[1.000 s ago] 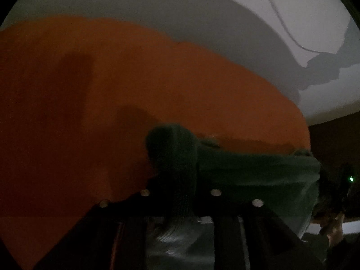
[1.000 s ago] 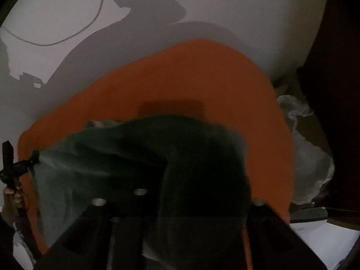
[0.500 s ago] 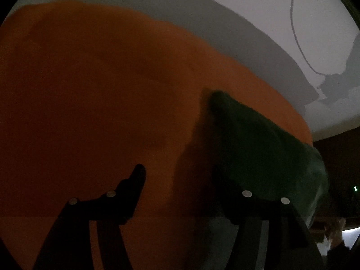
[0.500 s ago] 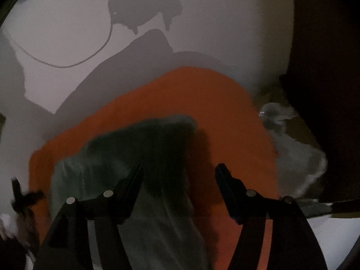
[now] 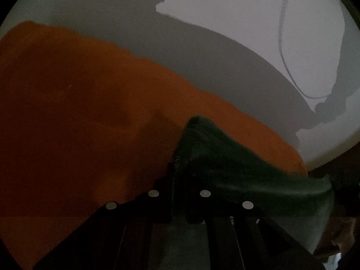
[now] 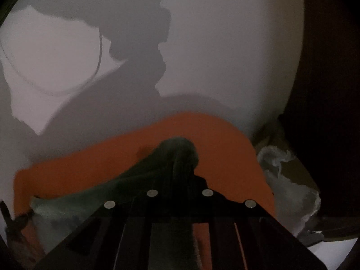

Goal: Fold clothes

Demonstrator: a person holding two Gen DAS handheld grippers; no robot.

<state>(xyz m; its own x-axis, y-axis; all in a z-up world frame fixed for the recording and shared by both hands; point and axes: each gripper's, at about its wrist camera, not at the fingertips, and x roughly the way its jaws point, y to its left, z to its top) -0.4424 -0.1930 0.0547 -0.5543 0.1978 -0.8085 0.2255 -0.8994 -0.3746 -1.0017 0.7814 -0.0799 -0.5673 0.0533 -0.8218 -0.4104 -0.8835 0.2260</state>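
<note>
A dark green garment (image 5: 236, 171) lies across an orange mat (image 5: 78, 112) on a white table. My left gripper (image 5: 180, 166) is shut on one bunched corner of it, and the cloth stretches away to the lower right. In the right wrist view the same garment (image 6: 139, 177) is gathered into a hump between the fingers of my right gripper (image 6: 180, 168). Its jaws are closing and press on the cloth. The fabric runs taut to the left, over the orange mat (image 6: 225, 157), toward the other gripper (image 6: 15, 220) at the frame's edge.
The white table (image 5: 247, 22) carries heavy shadows and a thin cable (image 5: 283, 56). Crumpled pale clothes (image 6: 288, 191) lie just off the mat's right side. Beyond them the table edge drops into darkness. A hand (image 5: 342, 236) shows at the lower right.
A second ago both grippers held the garment, then both opened and it lay on the mat. Now both have closed on its edge again, and the right one has risen.
</note>
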